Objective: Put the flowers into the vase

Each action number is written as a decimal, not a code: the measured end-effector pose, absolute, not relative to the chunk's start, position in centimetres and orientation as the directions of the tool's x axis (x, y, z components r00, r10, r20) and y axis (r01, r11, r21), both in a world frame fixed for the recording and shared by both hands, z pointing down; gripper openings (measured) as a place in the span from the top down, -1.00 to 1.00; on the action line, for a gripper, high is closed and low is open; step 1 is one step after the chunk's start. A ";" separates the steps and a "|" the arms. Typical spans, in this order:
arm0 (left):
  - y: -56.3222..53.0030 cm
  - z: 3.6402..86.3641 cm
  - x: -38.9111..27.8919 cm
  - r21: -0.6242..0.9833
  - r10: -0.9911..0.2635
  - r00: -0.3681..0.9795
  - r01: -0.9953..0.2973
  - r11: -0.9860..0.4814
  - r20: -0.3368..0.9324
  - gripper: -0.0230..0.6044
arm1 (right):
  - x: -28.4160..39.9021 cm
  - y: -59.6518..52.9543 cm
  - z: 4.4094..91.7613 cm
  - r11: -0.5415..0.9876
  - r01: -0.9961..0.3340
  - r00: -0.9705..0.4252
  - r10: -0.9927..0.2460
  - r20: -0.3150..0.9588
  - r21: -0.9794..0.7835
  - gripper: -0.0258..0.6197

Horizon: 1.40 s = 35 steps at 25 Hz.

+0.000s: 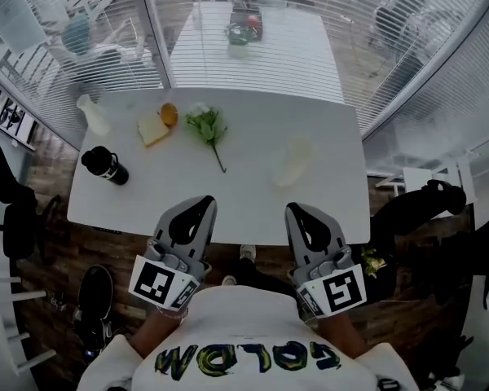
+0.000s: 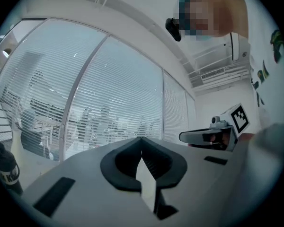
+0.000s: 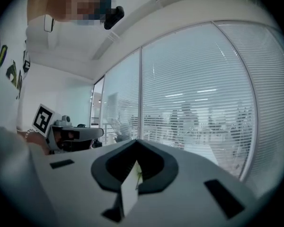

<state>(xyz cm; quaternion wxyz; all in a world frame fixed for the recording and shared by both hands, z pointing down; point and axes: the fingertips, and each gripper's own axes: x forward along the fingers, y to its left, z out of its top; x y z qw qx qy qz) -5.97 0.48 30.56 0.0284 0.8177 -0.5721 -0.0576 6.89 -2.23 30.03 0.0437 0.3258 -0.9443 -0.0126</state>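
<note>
A small bunch of flowers (image 1: 207,127) with green leaves and a long stem lies on the white table (image 1: 244,210), towards its far middle. To their right stands a clear, pale vessel (image 1: 292,161), perhaps the vase. A white narrow-necked vase (image 1: 93,115) is at the far left corner. My left gripper (image 1: 201,203) and right gripper (image 1: 297,211) hover side by side over the table's near edge, pointing level at the table. Both are shut with nothing in them. In the left gripper view the jaws (image 2: 142,139) meet; so do they in the right gripper view (image 3: 136,141).
A black bottle (image 1: 106,165) stands at the table's left, also visible in the left gripper view (image 2: 4,168). A slice of bread (image 1: 152,129) and an orange thing (image 1: 169,114) lie left of the flowers. Glass walls with blinds rise behind. A second table (image 1: 277,55) stands beyond.
</note>
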 end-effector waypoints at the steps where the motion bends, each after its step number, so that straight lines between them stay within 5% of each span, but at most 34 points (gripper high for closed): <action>1: -0.6 30.4 -5.8 0.111 -0.939 0.337 -0.933 -0.342 -0.062 0.88 | 6.9 -3.2 29.8 0.792 -0.608 -0.789 -0.610 0.071 0.052 0.89; 20: -11.4 30.5 -6.8 0.117 -0.957 0.283 -0.951 -0.288 -0.056 0.88 | 5.6 -14.1 29.1 0.843 -0.535 -0.840 -0.538 0.068 0.052 0.89; 35: -12.6 32.5 -15.6 0.146 -0.949 0.317 -0.938 -0.314 -0.003 0.88 | -3.9 -14.5 30.9 0.833 -0.553 -0.826 -0.552 0.115 0.026 0.89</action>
